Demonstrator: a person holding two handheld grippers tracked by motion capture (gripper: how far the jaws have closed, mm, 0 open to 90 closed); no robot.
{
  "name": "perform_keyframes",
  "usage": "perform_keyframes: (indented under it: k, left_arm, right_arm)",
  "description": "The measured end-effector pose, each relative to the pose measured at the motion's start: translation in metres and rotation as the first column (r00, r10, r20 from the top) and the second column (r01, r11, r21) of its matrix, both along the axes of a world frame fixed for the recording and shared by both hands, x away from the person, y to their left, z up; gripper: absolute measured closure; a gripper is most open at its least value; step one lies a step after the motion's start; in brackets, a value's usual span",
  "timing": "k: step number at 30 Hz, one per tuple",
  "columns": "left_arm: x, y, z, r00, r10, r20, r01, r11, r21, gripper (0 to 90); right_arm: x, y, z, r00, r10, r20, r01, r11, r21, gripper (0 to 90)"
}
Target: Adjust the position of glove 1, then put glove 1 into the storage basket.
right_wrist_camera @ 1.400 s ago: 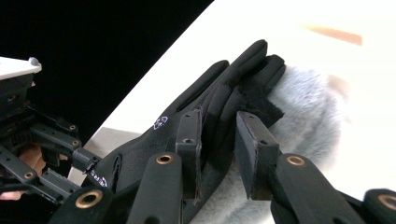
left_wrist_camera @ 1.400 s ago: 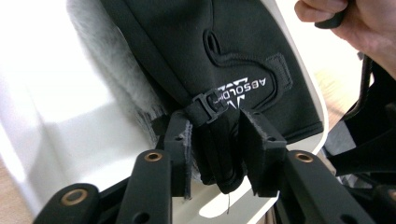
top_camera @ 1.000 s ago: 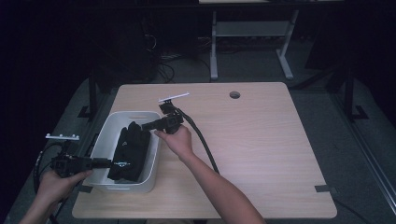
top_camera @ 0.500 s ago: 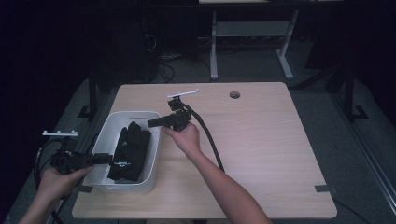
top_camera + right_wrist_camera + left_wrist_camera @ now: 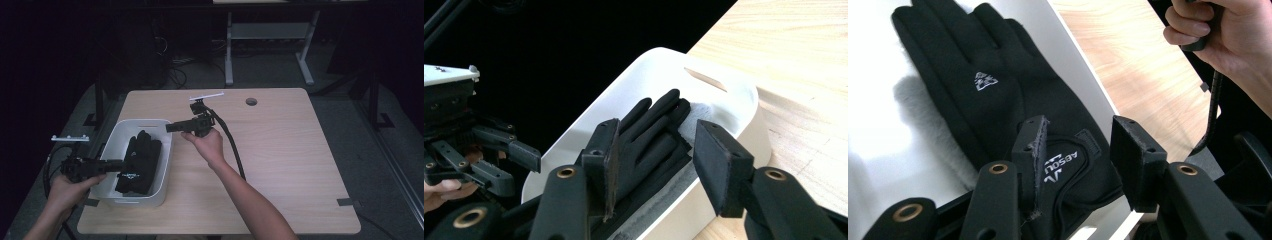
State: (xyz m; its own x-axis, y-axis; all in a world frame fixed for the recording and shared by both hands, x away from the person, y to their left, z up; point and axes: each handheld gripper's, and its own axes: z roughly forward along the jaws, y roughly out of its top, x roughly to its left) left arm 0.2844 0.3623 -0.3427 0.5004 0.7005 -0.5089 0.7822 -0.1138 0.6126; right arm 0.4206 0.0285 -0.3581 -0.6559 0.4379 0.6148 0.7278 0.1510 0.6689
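A white bin (image 5: 167, 145) stands at the table's left side with black gloves (image 5: 141, 161) lying in it. My left gripper (image 5: 119, 164) reaches over the bin's left wall. In the left gripper view its jaws (image 5: 1078, 137) stand open above the cuff of a glove (image 5: 973, 80) and have just been opening; the pads do not press on it. My right gripper (image 5: 171, 128) hovers at the bin's far right corner. Its jaws (image 5: 656, 134) are open, have just been opening, and hold nothing. The gloves (image 5: 651, 112) lie below them in the bin (image 5: 719, 65).
The right gripper's black cable (image 5: 232, 145) trails across the wooden table (image 5: 290, 160) toward its front edge. A round cable hole (image 5: 251, 101) sits near the far edge. Grey tape (image 5: 347, 202) marks the front right corner. A white desk frame (image 5: 230, 55) stands behind.
My right gripper has moved right and up, away from over the gloves to the bin's far right corner, and its jaws have widened. The left gripper has stayed in place.
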Motion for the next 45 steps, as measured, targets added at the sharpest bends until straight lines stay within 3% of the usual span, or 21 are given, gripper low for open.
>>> perform_keyframes:
  k: [26,45]
  left_arm:
    - [0.005,-0.023,0.01,0.999,-0.032,0.031,0.032,0.9992,-0.024,31.5]
    - [0.01,-0.046,0.02,0.9964,-0.069,0.05,0.071,0.9966,-0.041,27.3]
  right_arm:
    - [0.0,-0.031,0.009,0.9992,-0.041,0.0,0.041,0.999,0.005,37.8]
    - [-0.002,-0.067,0.008,0.9965,-0.083,-0.013,0.083,0.996,0.02,34.6]
